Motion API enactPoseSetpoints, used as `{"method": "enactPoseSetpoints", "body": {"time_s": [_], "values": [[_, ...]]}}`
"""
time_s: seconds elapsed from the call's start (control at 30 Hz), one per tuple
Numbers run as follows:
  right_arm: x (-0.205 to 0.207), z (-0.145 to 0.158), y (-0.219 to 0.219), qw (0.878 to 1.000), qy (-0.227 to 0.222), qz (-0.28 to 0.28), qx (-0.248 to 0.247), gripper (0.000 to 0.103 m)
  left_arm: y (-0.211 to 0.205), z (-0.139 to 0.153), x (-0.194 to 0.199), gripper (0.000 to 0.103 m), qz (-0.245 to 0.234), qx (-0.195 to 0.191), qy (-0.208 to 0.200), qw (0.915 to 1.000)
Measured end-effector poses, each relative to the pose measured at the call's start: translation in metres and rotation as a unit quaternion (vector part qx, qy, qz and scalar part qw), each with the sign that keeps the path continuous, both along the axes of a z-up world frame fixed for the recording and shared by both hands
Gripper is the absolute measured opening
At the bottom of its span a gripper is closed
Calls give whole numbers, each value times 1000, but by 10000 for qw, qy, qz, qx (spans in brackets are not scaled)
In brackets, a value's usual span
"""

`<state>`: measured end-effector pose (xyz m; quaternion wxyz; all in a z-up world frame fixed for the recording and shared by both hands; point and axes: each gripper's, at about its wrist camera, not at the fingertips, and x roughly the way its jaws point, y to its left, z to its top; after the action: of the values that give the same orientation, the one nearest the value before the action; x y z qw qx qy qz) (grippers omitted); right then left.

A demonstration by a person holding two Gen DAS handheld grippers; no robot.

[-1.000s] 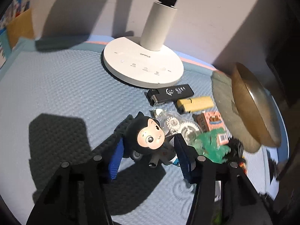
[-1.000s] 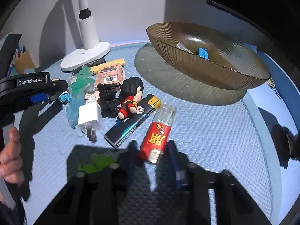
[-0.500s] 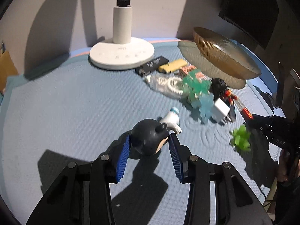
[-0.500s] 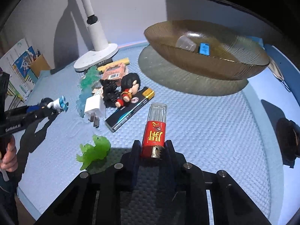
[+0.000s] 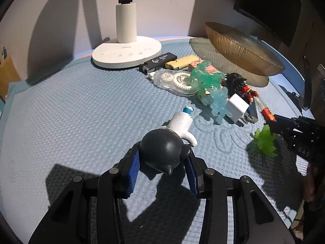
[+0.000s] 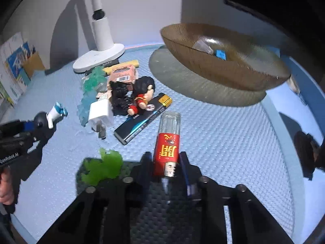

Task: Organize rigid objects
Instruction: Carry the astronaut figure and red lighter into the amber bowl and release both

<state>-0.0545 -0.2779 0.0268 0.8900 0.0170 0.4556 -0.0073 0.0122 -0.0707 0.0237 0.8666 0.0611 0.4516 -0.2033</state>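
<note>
My left gripper (image 5: 162, 169) is shut on a black-headed toy figure (image 5: 164, 152) with a white body, held above the blue mat; it also shows in the right wrist view (image 6: 46, 120). My right gripper (image 6: 165, 169) is shut on a red lighter (image 6: 167, 145) with a clear end, lifted off the mat. The brown ribbed bowl (image 6: 203, 67) stands at the back right and holds a blue item (image 6: 220, 53) and a clear piece. In the left wrist view the bowl (image 5: 239, 48) is at the upper right.
A pile lies mid-mat: white charger (image 6: 100, 113), red-suited doll (image 6: 142, 95), black figure, dark long box (image 6: 142, 118), pink box, teal jelly toys, correction tape (image 5: 176, 80), yellow and black lighters. A green jelly toy (image 6: 101, 167) lies near my right gripper. A white lamp base (image 5: 126, 52) stands behind.
My left gripper closed on the toy figure, lifted it away from the pile and turned it head-first toward the camera. My right gripper closed on the red lighter and raised it.
</note>
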Motion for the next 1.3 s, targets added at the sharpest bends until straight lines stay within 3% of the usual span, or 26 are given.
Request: {"method": "enactPoseSetpoints", "body": {"time_s": [0.13,0.23,0.33,0.5,0.7,1.07,1.2,1.3], "values": [[-10,12,-8,9992,-110,61,392,24,-4,16,-10,38,43,-141,-177,9997],[-21,44,-22,9970,-492,-11,602,20,-13,41,-12,38,-47,-395,-368,9985],[-27,81,-43,9940,-879,-134,636,10,-35,70,-11,38,-271,-527,-649,9961],[-10,104,-83,9919,-962,-177,813,10,-86,102,11,38,-657,-698,-815,9921],[6,88,-104,9907,-704,-261,1137,10,-115,99,19,38,-746,-842,-616,9917],[13,153,-122,9836,-1530,-487,826,10,-164,118,53,38,-908,-822,-611,9906],[32,147,-134,9803,-1665,-817,686,10,-196,97,73,38,-1025,-531,-352,9927],[46,127,-142,9828,-1428,-1001,602,10,-216,77,82,38,-1124,-268,-97,9932]]}}
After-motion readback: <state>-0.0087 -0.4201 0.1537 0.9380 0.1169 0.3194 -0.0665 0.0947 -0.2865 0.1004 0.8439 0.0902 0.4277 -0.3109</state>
